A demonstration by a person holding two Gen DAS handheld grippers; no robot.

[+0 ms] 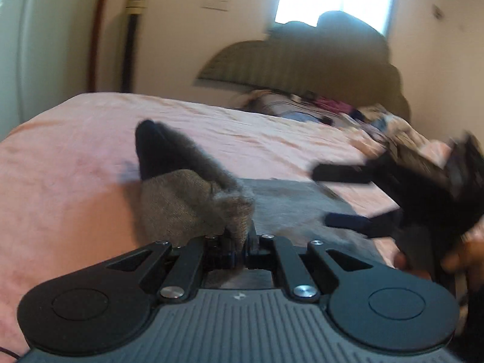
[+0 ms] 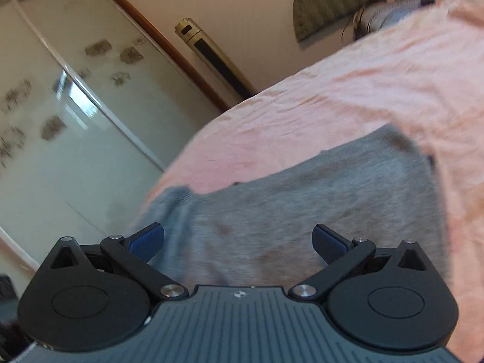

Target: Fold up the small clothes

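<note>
A small grey garment (image 2: 317,193) lies on the pink bedspread (image 2: 363,84). In the left wrist view my left gripper (image 1: 239,242) is shut on a bunched corner of the grey garment (image 1: 187,199), lifted so its dark inside shows. The rest of the cloth (image 1: 296,208) lies flat beyond. My right gripper (image 2: 239,242) is open just above the flat grey cloth, its blue pads (image 2: 148,239) wide apart. It also shows, blurred, at the right of the left wrist view (image 1: 341,196).
A pile of mixed clothes (image 1: 348,115) lies at the bed's far end by a striped headboard (image 1: 287,60). A glass sliding door (image 2: 75,106) and a tall tower unit (image 2: 211,57) stand left of the bed. The bed's edge (image 2: 169,175) is close.
</note>
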